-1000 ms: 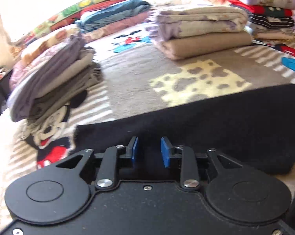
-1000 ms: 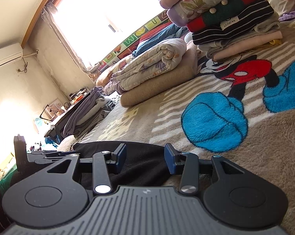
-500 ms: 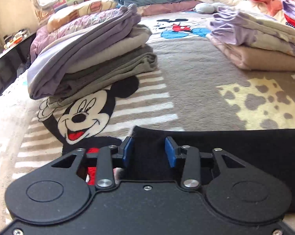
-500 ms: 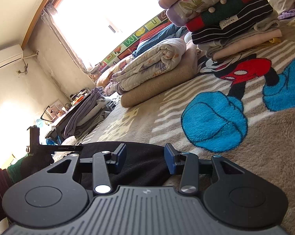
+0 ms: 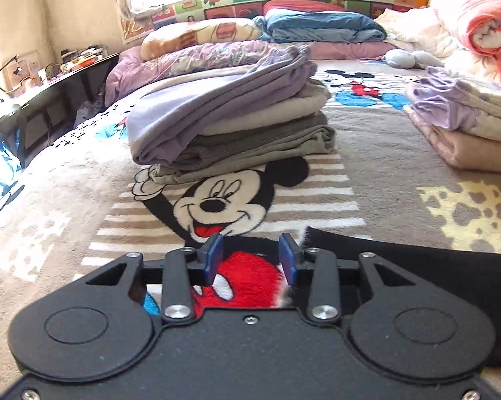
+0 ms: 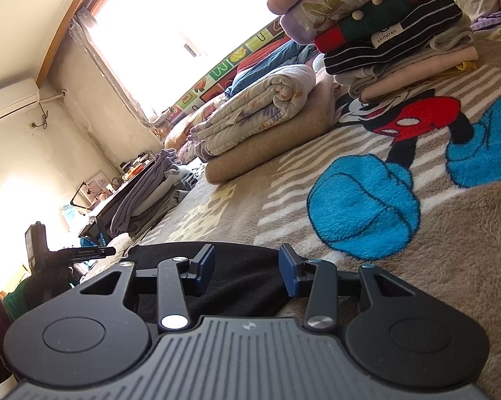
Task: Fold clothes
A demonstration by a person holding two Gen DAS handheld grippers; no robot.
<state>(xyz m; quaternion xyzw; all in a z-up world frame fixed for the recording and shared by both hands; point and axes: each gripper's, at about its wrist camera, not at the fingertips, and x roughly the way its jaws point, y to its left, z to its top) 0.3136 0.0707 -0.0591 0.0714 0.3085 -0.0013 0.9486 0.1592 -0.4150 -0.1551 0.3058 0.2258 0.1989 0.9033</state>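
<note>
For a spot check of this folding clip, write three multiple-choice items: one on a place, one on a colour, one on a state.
1. Where does the black cloth lie relative to the left claw?
A. To its right
B. To its left
C. On top of the pile

2. What colour is the top garment on the pile ahead of the left claw?
A. Lilac
B. Green
C. Orange

3. What state is the right claw in?
A. Shut on the cloth
B. Open over the cloth
C. Out of view

Answers:
1 A: the cloth's corner sits just right of the left claw's right finger.
2 A: a lilac piece tops the grey ones.
3 B: its jaws stand apart with black cloth showing between them.
</note>
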